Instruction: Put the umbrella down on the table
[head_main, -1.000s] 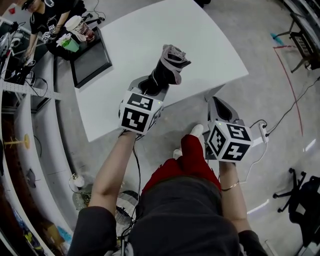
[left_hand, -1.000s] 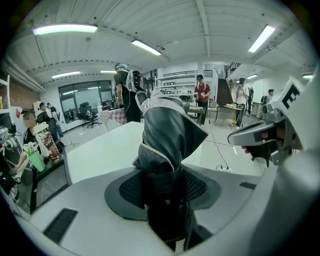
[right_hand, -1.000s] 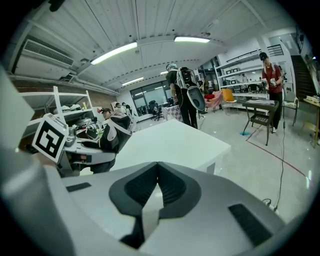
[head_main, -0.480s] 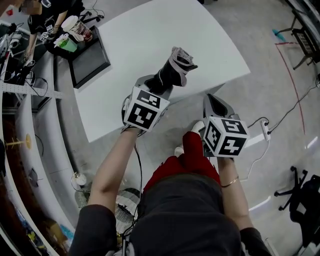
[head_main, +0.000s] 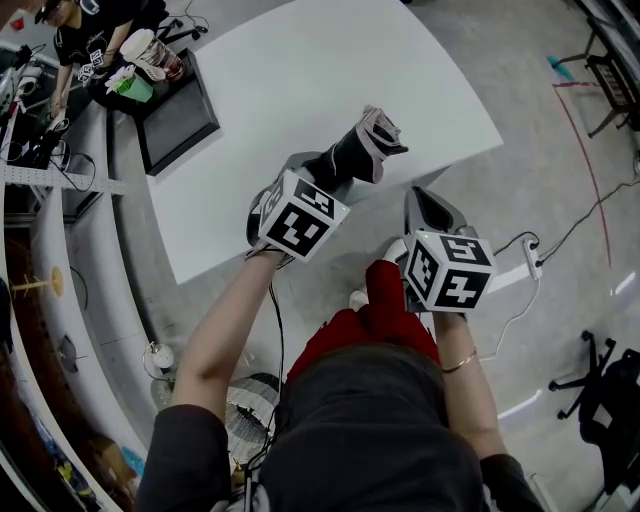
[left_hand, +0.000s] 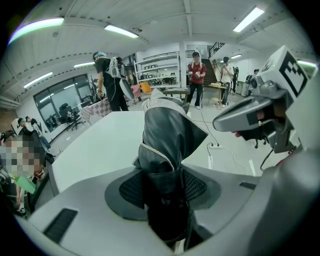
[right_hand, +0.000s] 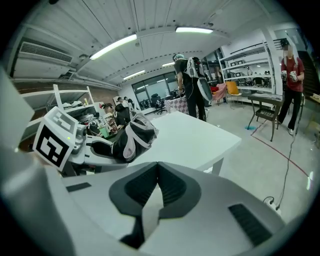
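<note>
Nearest us, our right gripper (head_main: 428, 208) hung over the floor just off the table's near edge. Its jaws were closed tip to tip with nothing between them. A white power strip (head_main: 530, 262) lay on the floor to its right. Just beside it, our left gripper (head_main: 318, 178) had its jaws clamped on one end of the folded black-and-grey umbrella (head_main: 360, 150). The umbrella pointed away from us over the near edge of the white table (head_main: 300, 70); we could not tell whether it touched the top. Farther back, a flat black tray (head_main: 182, 118) sat at the table's far left corner. Beyond it, a person (head_main: 90, 35) stood at a cluttered bench.
</note>
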